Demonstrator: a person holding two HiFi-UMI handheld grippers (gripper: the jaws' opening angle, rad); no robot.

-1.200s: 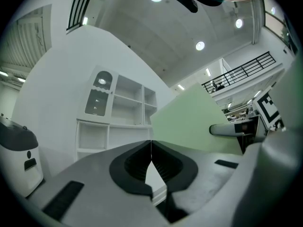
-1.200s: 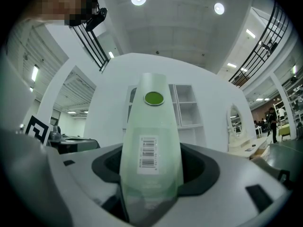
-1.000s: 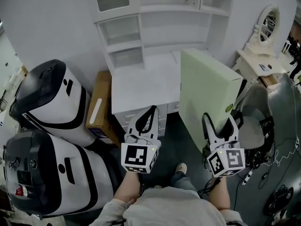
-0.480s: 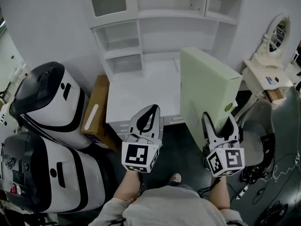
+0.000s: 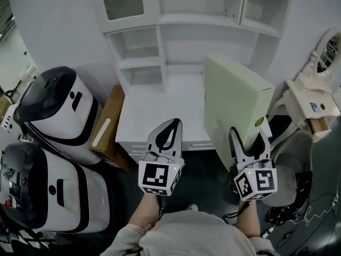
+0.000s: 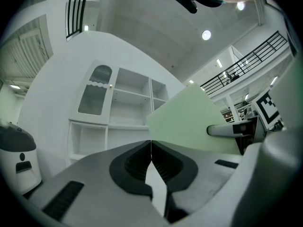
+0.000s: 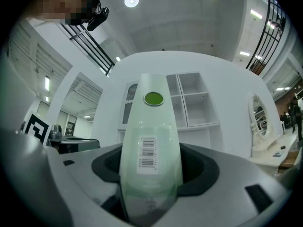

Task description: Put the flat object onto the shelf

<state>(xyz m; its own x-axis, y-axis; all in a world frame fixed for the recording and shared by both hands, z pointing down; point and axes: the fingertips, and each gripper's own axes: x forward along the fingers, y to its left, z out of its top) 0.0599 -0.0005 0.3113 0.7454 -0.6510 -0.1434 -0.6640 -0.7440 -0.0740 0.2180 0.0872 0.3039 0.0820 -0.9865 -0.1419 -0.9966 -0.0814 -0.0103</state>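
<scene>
The right tongs (image 5: 249, 134) are clamped on the near edge of the one pale green box (image 5: 234, 97), which stands on edge and rises from the jaws in front of the single shelf (image 5: 176, 20). The left tongs (image 5: 171, 124), just left of the box, are pressed together and empty. Two machines (image 5: 58, 105) and one carton (image 5: 109, 124) stand further left.

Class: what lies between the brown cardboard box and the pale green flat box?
Between the cardboard box and the green flat box lies the bare top of the white desk, seen in the head view.
</scene>
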